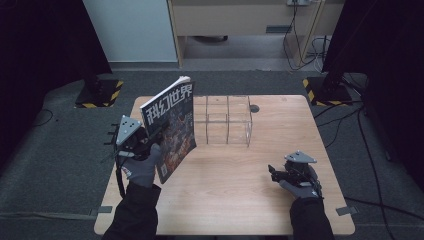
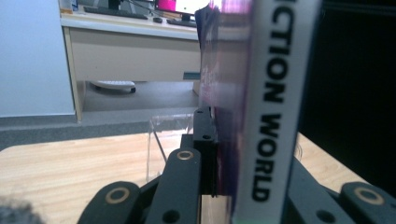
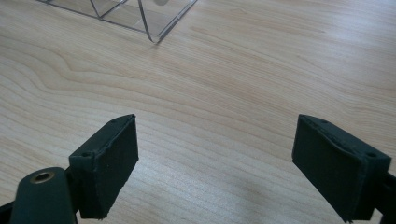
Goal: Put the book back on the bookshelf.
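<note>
the magazine (image 1: 171, 131), a light, glossy and floppy item, is held upright above the table (image 1: 240, 190) left of the clear rack (image 1: 227, 120), left claw (image 2: 219, 154) clamped near its stiffer spine; right claw (image 3: 215, 163) apart, empty.

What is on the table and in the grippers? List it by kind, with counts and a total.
Magazines: 1, the magazine held upright off the table in the left gripper
Clear acrylic racks: 1, the clear rack standing on the table
Grippers: 2, the left shut on the magazine, the right gripper open over bare wood
Total: 4
</note>
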A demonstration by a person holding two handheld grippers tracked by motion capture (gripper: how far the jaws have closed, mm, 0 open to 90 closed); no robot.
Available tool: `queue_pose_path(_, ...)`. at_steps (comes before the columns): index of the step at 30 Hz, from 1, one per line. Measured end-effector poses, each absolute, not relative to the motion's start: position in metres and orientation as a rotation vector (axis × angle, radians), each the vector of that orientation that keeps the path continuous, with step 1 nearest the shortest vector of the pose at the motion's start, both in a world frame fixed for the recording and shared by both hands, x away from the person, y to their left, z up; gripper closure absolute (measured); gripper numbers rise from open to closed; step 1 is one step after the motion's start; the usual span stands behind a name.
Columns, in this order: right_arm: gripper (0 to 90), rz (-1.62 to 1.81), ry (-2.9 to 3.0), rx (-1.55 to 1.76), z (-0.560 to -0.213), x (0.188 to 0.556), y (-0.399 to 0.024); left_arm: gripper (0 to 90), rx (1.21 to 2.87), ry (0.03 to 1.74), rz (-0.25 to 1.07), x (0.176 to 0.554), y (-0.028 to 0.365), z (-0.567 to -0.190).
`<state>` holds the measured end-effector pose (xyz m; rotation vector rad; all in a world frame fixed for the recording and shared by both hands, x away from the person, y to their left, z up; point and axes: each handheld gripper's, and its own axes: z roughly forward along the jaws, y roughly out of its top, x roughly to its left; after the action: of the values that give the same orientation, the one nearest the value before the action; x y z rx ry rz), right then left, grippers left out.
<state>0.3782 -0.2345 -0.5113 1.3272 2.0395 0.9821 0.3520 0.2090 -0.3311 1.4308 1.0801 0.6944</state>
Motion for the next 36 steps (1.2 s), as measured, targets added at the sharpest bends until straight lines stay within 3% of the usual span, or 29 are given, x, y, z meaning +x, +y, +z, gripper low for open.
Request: queue_pose_path(36,13.0,0.942,2.047,1.316,-0.517,0.382,-0.235,82.1,1.248,1.119,0.724,0.415,0.196,-0.317)
